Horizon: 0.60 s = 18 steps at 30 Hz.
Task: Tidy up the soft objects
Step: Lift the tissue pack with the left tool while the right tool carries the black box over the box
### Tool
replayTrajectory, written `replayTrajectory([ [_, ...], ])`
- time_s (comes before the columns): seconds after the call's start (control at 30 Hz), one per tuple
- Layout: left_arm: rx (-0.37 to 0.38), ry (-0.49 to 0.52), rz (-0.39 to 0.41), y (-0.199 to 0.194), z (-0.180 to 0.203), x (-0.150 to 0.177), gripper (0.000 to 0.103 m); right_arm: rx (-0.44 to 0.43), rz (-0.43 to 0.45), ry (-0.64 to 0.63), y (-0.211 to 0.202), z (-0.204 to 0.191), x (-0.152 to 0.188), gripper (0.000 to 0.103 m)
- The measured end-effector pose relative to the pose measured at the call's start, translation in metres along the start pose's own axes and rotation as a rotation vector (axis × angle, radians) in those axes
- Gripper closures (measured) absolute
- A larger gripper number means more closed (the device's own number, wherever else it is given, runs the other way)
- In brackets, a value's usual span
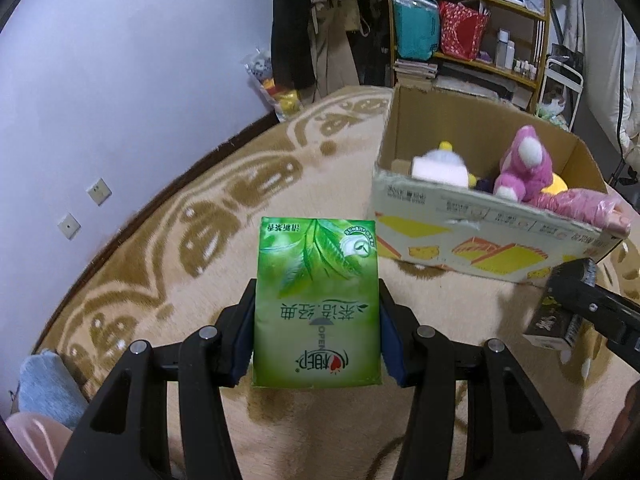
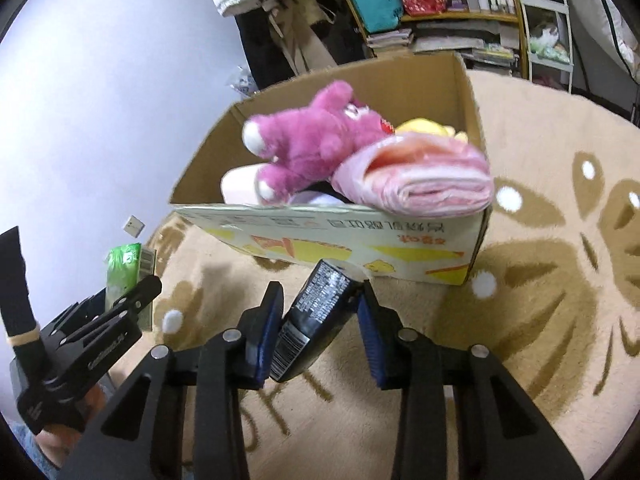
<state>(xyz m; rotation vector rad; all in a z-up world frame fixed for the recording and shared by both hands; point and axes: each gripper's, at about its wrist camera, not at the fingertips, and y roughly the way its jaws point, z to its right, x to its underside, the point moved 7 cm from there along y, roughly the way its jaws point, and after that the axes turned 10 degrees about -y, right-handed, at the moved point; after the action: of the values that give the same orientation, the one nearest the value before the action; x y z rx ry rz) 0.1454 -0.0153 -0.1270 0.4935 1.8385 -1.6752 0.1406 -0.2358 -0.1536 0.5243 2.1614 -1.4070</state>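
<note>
My left gripper [image 1: 318, 320] clamps a green tissue pack [image 1: 316, 304] by its two long sides, held above the patterned rug [image 1: 160, 248]. My right gripper [image 2: 320, 320] grips a black tissue pack [image 2: 316, 312], tilted between the pads. The cardboard box [image 2: 320, 236] sits just beyond, holding a pink plush toy [image 2: 308, 140] and a folded pink bag [image 2: 420, 180] at its right rim.

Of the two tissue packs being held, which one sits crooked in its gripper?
The black tissue pack in the right gripper sits tilted between the pads. The green tissue pack in the left gripper sits straight and square.
</note>
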Motion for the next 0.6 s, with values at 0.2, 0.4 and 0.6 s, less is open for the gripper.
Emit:
replayTrajectory([
  [0.2, 0.007, 0.014, 0.055, -0.019, -0.001, -0.014, 0.052, 0.01, 0.072, -0.025, -0.038, -0.009, -0.004, 0.066],
  [0.4, 0.035, 0.028, 0.113, -0.037, 0.004, -0.036, 0.052, 0.021, 0.15, -0.069, -0.066, -0.023, -0.021, 0.066],
  [0.6, 0.038, 0.021, 0.162, -0.044, 0.008, -0.058, 0.052, 0.044, 0.197, -0.102, -0.079, -0.025, -0.045, 0.066],
])
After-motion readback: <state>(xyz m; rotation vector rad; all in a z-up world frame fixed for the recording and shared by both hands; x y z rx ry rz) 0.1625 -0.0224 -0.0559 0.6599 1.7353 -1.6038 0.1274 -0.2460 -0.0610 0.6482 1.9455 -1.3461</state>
